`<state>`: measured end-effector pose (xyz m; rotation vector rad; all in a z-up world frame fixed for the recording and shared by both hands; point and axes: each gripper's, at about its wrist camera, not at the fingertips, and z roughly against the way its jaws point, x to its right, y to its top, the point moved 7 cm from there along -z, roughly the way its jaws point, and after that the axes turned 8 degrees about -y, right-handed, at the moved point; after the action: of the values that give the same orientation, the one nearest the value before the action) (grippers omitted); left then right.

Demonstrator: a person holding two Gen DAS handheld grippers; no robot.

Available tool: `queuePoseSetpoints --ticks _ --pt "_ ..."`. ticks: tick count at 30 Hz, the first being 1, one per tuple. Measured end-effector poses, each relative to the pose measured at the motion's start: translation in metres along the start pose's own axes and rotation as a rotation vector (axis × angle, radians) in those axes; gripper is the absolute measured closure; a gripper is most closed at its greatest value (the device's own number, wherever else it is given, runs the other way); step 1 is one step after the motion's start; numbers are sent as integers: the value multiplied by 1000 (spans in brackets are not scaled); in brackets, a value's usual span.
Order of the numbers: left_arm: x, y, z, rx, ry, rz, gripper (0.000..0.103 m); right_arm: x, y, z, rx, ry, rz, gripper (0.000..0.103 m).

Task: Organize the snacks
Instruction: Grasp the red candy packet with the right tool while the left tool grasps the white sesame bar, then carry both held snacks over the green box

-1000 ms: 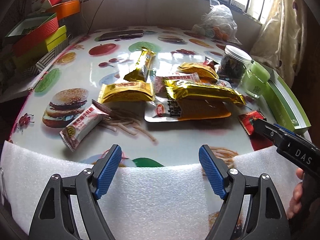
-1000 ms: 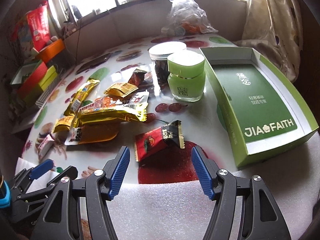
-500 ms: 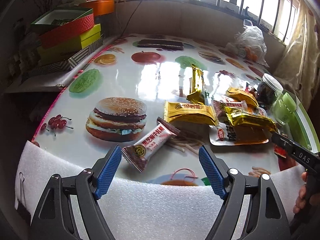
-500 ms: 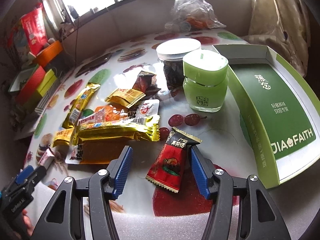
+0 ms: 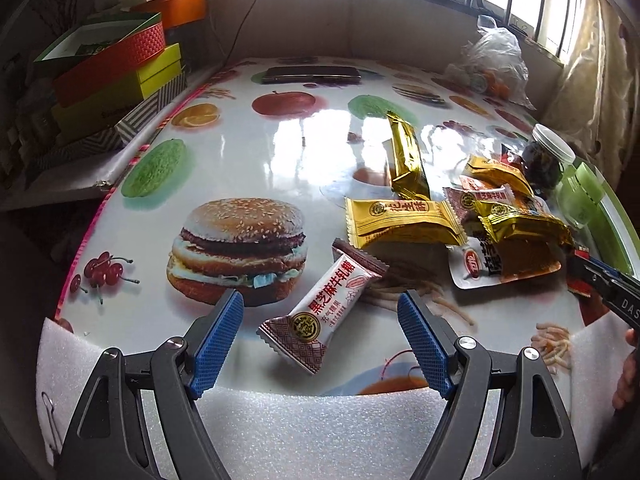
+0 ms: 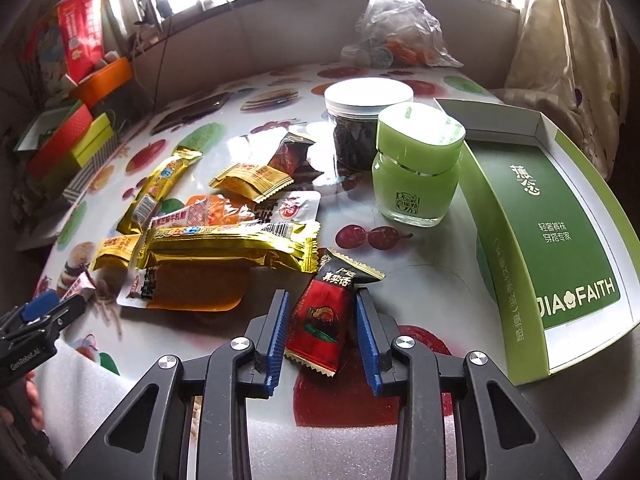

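Observation:
A red and black snack packet [image 6: 324, 320] lies flat on the fruit-print table [image 6: 436, 264] between the fingers of my right gripper [image 6: 322, 320]. Its jaws are closing; the blue pads stand right at the packet's edges and the wrapper looks undeformed. My left gripper [image 5: 320, 340] is open, with a white and brown candy packet [image 5: 328, 312] lying on the table [image 5: 248, 152] between its fingertips, untouched. Gold packets [image 6: 228, 246] and an orange pouch [image 6: 192, 288] lie in a pile to the left of the red packet.
An open green box [image 6: 560, 240] lies at the right, with a green jar [image 6: 416, 176] and a clear white-lidded jar [image 6: 360, 120] beside it. A plastic bag [image 6: 396, 28] sits at the back. Stacked boxes [image 5: 112, 72] stand far left. White foam [image 5: 320, 420] covers the near edge.
My left gripper has shifted left until the white candy packet lies between its open fingers. My right gripper's jaws have narrowed from wide open to the red packet's edges.

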<state>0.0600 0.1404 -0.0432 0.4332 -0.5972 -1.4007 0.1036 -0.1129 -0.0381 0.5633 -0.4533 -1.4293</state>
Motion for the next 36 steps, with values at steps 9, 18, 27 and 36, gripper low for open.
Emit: queuePoseSetpoints --ticks 9,18,27,36 --pt "11 2 -8 -13 -42 -35 50 5 1 0 0 15 -24 79" --pt "5 4 -7 -9 -31 -5 80 7 1 2 10 23 -38 81" --pt "9 6 3 5 -50 7 80 8 4 10 38 28 -41 81" --pt "34 15 24 29 -110 -2 80 15 9 24 65 43 -50 81"
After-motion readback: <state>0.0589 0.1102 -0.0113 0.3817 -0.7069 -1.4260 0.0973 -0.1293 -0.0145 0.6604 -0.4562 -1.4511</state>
